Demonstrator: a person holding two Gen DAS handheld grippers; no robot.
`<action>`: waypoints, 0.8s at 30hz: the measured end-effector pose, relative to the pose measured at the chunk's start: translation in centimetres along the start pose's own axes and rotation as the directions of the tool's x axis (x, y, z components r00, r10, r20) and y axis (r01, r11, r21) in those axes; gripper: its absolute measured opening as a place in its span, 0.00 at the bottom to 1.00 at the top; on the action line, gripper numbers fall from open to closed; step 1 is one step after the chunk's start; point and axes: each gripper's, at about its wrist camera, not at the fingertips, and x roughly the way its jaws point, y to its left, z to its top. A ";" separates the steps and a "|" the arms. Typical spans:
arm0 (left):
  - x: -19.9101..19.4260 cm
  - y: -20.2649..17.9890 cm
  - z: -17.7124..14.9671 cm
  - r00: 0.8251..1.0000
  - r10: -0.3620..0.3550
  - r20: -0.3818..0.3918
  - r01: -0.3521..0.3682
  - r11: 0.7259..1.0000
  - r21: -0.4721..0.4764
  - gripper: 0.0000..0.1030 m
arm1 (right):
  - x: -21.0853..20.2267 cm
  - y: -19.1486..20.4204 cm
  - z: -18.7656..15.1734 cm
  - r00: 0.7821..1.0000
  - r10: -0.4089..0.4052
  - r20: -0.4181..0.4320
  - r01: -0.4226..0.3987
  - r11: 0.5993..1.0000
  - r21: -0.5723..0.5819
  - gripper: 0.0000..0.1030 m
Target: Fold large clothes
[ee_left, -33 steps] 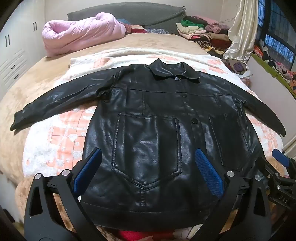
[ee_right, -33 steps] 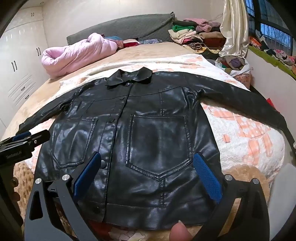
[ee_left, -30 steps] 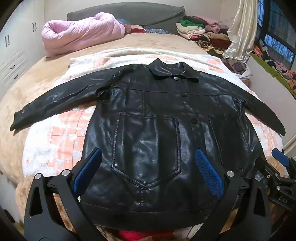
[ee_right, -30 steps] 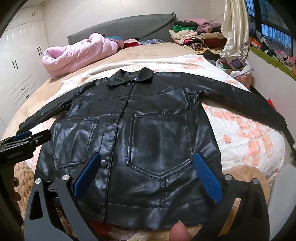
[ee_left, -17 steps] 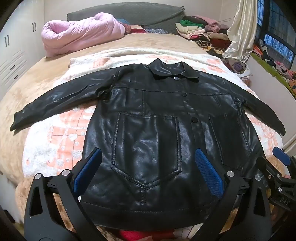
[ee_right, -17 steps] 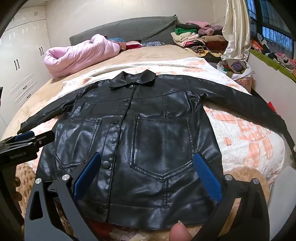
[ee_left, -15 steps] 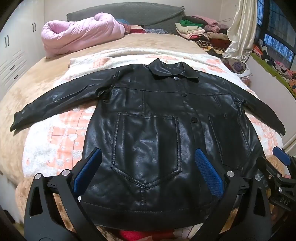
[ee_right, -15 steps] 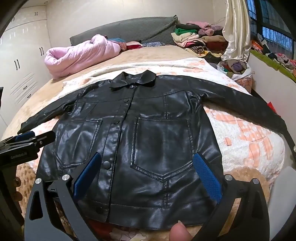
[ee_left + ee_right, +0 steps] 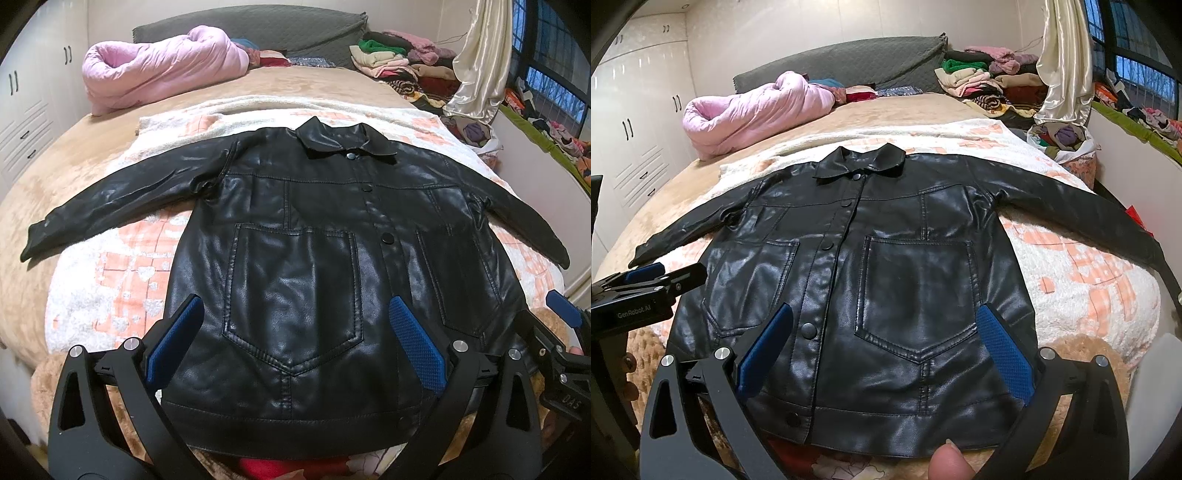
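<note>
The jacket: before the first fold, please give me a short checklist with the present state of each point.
1. Jacket lies flat, front up, on the blanket: ok.
2. Both sleeves spread out to the sides, left sleeve, right sleeve: ok.
3. Front closed, snaps in line: ok as far as visible; the lowest snap cannot tell.
4. Left claw open and holding nothing: ok.
5. Right claw open and holding nothing: ok.
6. Room on the blanket beside the jacket for folding: ok.
</note>
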 end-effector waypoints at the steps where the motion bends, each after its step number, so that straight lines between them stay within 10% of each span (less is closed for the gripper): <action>1: 0.0 0.0 0.0 1.000 -0.001 0.001 0.001 1.000 -0.001 0.91 | 0.0 0.0 0.0 1.000 0.000 0.000 0.000 1.000 0.001 0.96; 24: -0.2 -0.4 0.0 1.000 0.001 -0.004 -0.001 1.000 0.004 0.91 | 0.0 0.2 0.0 1.000 0.000 0.000 0.000 1.000 0.001 0.96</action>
